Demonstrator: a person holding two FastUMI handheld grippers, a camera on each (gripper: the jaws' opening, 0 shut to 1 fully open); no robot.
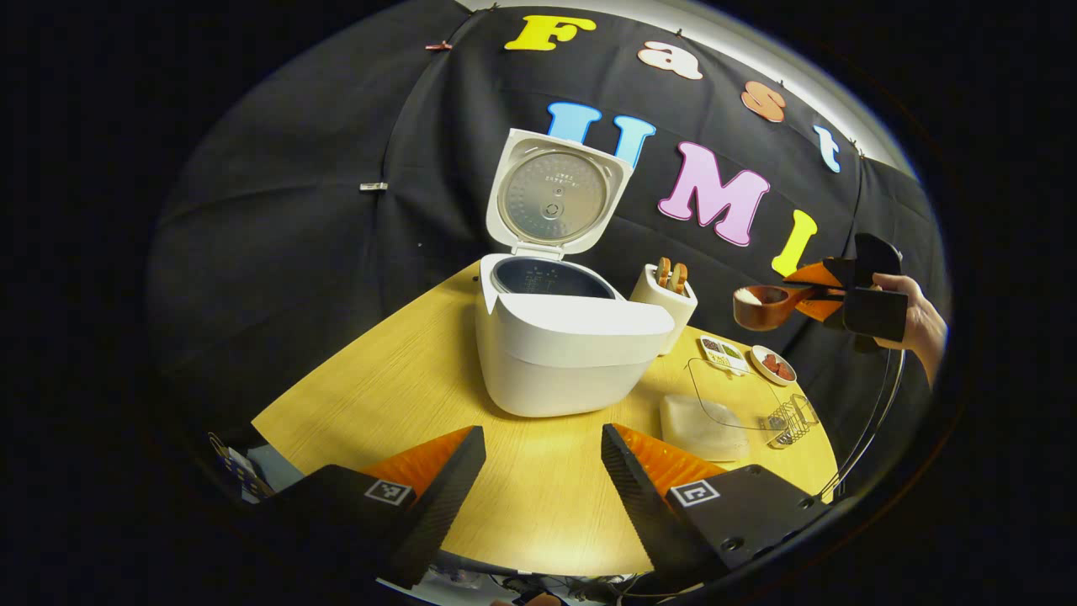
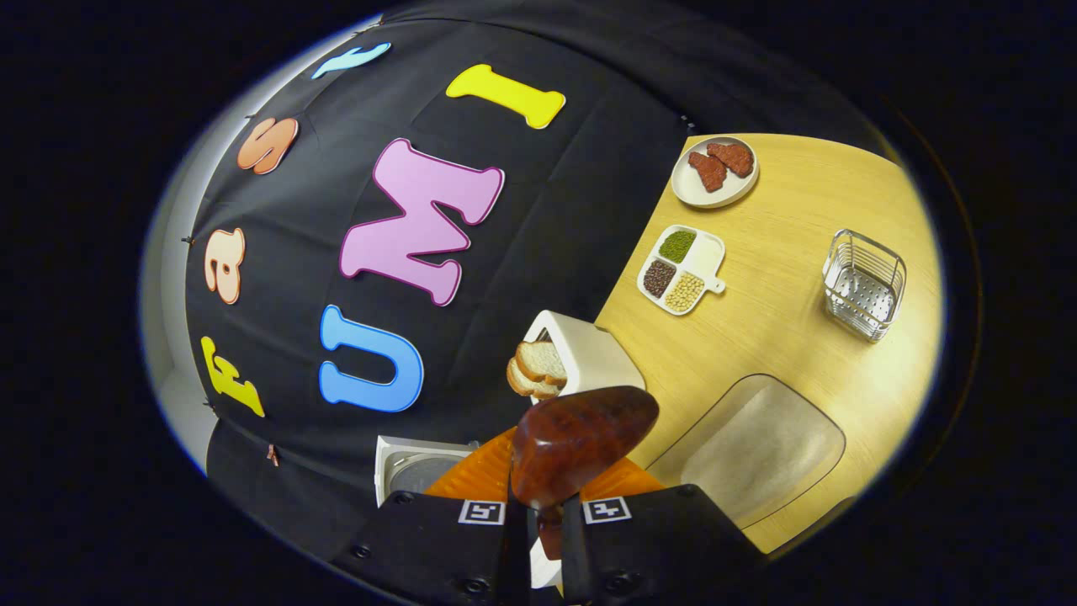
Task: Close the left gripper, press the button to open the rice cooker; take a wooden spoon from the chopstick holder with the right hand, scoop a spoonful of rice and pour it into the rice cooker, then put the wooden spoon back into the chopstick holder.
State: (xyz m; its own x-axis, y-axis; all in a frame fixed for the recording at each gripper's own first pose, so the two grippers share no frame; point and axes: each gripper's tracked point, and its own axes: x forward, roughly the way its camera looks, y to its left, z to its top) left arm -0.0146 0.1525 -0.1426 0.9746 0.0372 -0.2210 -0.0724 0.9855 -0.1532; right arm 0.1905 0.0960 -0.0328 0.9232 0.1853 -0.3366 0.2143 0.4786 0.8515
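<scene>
Left gripper view: near, the left gripper (image 1: 543, 471) hangs spread and empty over the table (image 1: 379, 379), apparently clear of the pour. Beyond stands the rice cooker (image 1: 564, 337), lid up, chopstick holder (image 1: 665, 303) just behind. Farther right, the right gripper (image 1: 829, 293) pinches the wooden spoon (image 1: 761, 307) level, likely keeping its rice in.

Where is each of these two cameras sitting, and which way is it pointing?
Left gripper view: rides on the left gripper, low over the table, facing the open rice cooker; its own two fingers show spread apart, and farther off a hand holding the right gripper.
Right gripper view: rides on the right gripper, tilted, looking down across the table past the wooden spoon clamped between its fingers.
Shared: rice cooker, chopstick holder, wooden spoon, sectioned dish, plate, wire basket.
</scene>
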